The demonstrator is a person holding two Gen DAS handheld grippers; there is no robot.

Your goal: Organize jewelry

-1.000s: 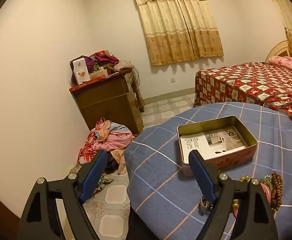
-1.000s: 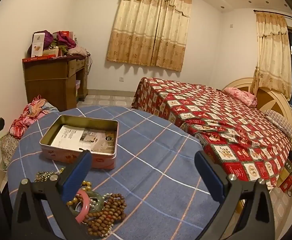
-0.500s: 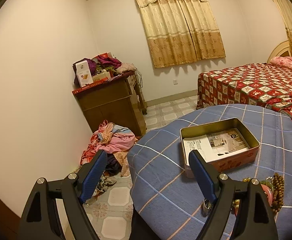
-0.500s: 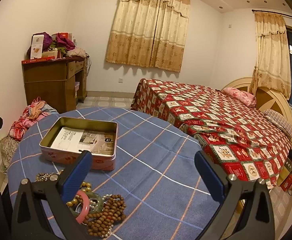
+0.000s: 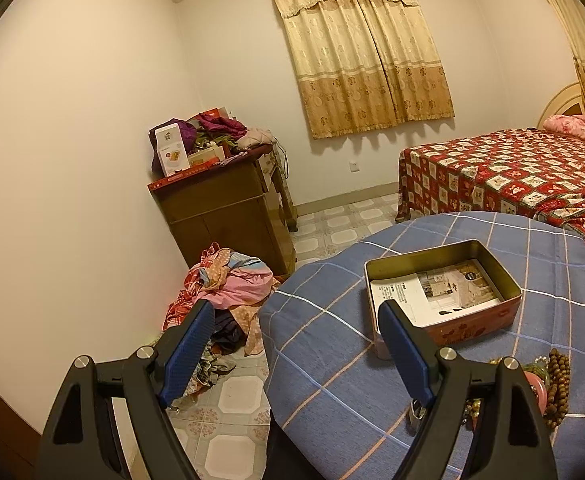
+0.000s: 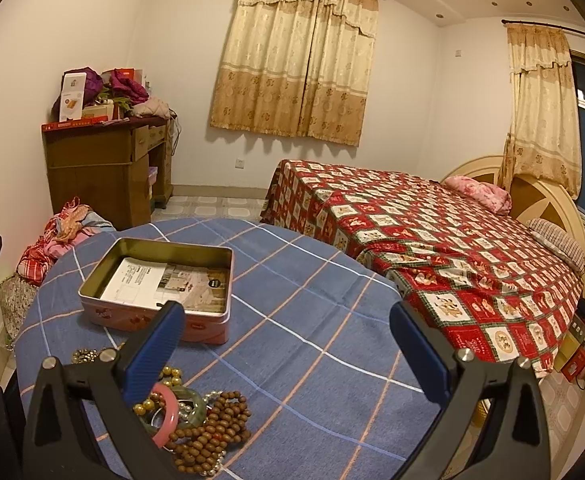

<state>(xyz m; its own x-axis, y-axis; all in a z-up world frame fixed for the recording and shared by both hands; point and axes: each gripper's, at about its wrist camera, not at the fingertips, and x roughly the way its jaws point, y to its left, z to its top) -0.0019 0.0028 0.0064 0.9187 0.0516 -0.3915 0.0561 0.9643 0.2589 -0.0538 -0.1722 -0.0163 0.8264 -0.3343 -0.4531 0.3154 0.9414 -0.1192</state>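
Above the table [image 6: 312, 340], both hand-held grippers, left [image 5: 296, 344], right [image 6: 286, 344], spread wide, grasping nothing

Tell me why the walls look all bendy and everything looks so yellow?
Left wrist view: the fisheye lens bows the wall and darkens the corners; warm ceiling lights tint the room yellow. Right wrist view: the same curving bends the bed and round table, the curtain throws soft shadows below, and the wooden beads stay sharp.
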